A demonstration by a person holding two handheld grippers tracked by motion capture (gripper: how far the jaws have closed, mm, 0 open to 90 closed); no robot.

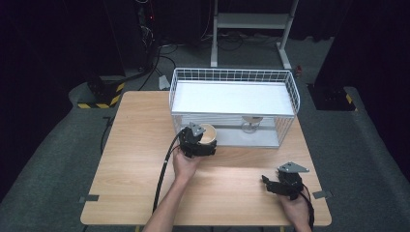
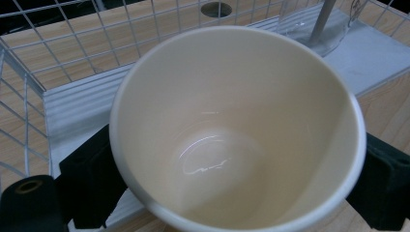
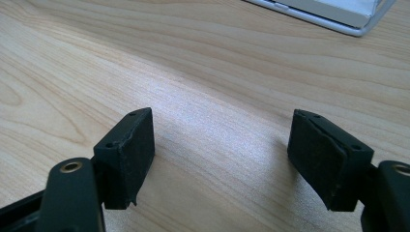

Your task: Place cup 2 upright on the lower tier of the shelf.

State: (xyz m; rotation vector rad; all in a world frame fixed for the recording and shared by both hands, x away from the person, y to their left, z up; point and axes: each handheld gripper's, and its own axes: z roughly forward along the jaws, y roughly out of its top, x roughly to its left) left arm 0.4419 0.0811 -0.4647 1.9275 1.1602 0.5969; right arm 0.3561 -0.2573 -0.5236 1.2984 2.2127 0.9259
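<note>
Cup [image 2: 232,130], cream and empty, sits clamped between the left gripper's [image 1: 197,142] jaws beside the wire rack [image 1: 290,87]; right gripper [image 3: 220,154] rests open, near right.

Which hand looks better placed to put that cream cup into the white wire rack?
The left. Its claw is shut on the cream cup, right at the front of the white wire rack. The right claw is open, holding nothing, over the bare table farther from the rack.

cup [image 2: 232,125]: glossy cream ceramic | table [image 3: 203,63]: matt wood grain | basket [image 1: 232,75]: white wire
</note>
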